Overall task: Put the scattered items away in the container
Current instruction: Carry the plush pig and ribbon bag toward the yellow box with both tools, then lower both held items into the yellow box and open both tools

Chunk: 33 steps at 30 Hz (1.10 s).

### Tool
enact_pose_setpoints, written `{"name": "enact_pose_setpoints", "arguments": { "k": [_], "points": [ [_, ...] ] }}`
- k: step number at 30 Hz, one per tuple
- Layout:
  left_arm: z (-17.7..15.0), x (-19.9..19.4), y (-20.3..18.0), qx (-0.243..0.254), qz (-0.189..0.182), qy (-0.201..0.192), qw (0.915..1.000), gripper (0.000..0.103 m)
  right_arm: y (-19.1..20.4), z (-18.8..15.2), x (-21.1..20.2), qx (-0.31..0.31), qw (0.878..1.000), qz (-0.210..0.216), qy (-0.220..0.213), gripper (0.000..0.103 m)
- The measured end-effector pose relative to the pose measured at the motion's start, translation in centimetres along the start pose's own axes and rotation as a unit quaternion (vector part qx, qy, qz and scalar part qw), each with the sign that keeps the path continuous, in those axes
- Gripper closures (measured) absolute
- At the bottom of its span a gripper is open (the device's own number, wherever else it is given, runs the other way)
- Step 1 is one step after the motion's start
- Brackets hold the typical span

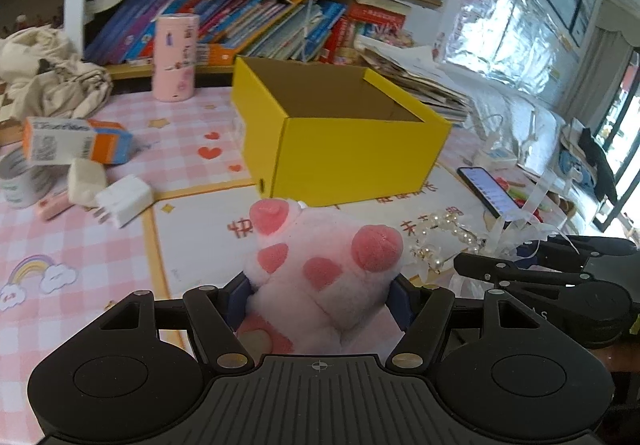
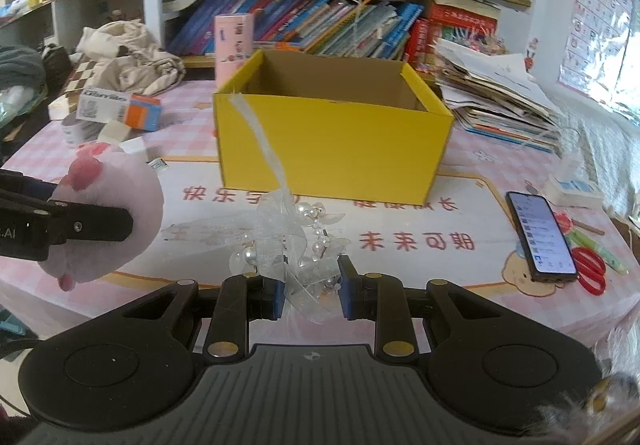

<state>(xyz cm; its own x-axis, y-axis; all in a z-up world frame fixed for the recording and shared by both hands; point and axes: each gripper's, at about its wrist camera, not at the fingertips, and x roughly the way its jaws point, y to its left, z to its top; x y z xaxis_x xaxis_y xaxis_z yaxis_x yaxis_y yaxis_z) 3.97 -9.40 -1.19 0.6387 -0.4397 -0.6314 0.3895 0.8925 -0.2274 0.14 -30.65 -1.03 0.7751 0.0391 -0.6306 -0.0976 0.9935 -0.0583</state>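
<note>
An open yellow cardboard box [image 1: 340, 141] stands mid-table, also in the right wrist view [image 2: 332, 141]; its inside looks bare. My left gripper [image 1: 320, 297] is shut on a pink plush paw toy [image 1: 324, 265] and holds it above the table before the box; the toy also shows at the left of the right wrist view [image 2: 108, 221]. My right gripper [image 2: 312, 293] is shut on a white ribbon-and-pearl ornament [image 2: 296, 237], raised before the box; the ornament shows in the left wrist view [image 1: 452, 241].
An orange-and-white carton [image 1: 76, 141], a white block [image 1: 86, 181], a white charger plug [image 1: 124, 201] and a tape roll [image 1: 20, 181] lie at the left. A pink cylinder [image 1: 176, 57] stands behind. A phone [image 2: 540, 237], red scissors [image 2: 588, 273] and a paper stack [image 2: 492, 97] sit right.
</note>
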Motion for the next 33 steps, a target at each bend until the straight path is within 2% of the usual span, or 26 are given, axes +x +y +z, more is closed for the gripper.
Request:
{"name": "enact_pose_setpoints", "arguments": {
  "k": [15, 25, 30, 33],
  "points": [
    [2.2, 1.8, -4.3, 0.080, -0.018, -0.011, 0.9965, 0.035, -3.6, 1.2, 0.4, 0.036, 0.999, -0.003, -0.013, 0.079],
    [3.8, 3.5, -5.1, 0.089, -0.015, -0.018, 0.9957, 0.035, -5.2, 2.7, 2.1, 0.035, 0.999, 0.007, -0.014, 0.079],
    [5.2, 4.0, -5.6, 0.098, -0.024, -0.041, 0.9941, 0.035, -5.8, 4.0, 2.3, 0.028, 0.999, 0.008, -0.042, 0.079],
    [6.4, 4.2, -6.2, 0.109, -0.027, -0.061, 0.9918, 0.035, -6.5, 5.5, 2.1, 0.021, 0.997, 0.011, -0.073, 0.079]
  ]
}}
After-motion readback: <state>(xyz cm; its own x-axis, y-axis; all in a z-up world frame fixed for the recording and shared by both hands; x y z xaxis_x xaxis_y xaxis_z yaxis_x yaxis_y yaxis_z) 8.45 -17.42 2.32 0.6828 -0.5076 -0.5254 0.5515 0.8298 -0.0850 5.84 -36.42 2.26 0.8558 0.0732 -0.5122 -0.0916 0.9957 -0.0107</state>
